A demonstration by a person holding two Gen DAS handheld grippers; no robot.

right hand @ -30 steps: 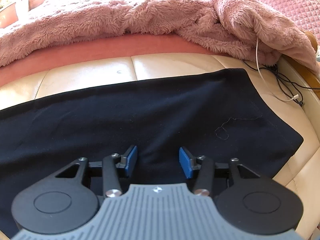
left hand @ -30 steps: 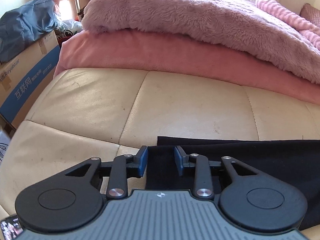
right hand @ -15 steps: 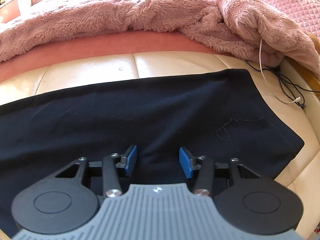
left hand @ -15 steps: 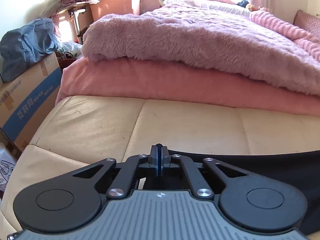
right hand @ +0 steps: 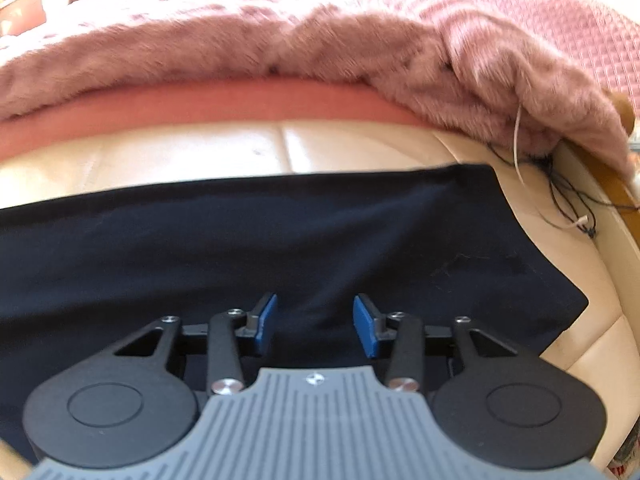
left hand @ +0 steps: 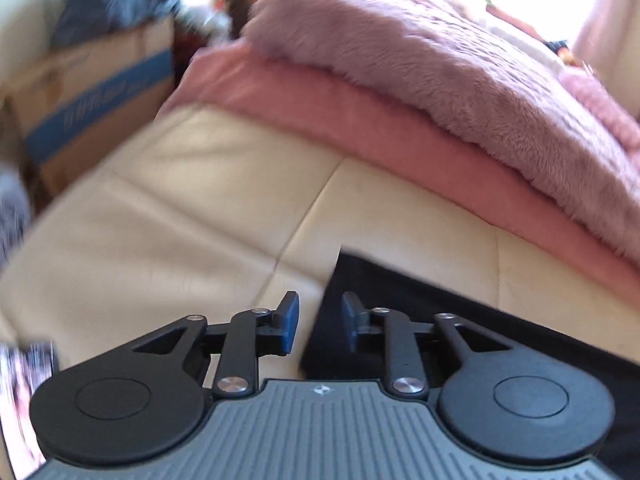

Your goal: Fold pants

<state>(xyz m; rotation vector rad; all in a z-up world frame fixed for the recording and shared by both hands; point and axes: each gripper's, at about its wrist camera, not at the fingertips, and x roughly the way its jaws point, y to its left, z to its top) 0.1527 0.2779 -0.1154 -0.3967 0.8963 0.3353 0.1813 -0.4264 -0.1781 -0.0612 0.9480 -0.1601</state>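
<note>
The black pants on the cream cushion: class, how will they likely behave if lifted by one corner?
The black pants lie flat and thin, so they will probably drape limply. The smooth cream cushion beneath suggests they may slide when pushed.

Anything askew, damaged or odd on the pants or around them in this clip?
One small oddity: a loose thread squiggle lies on the black pants near their right end. Tangled cables trail off the cushion edge beside the fluffy pink blanket. Otherwise the pants lie flat. Both views are motion-blurred.
</note>
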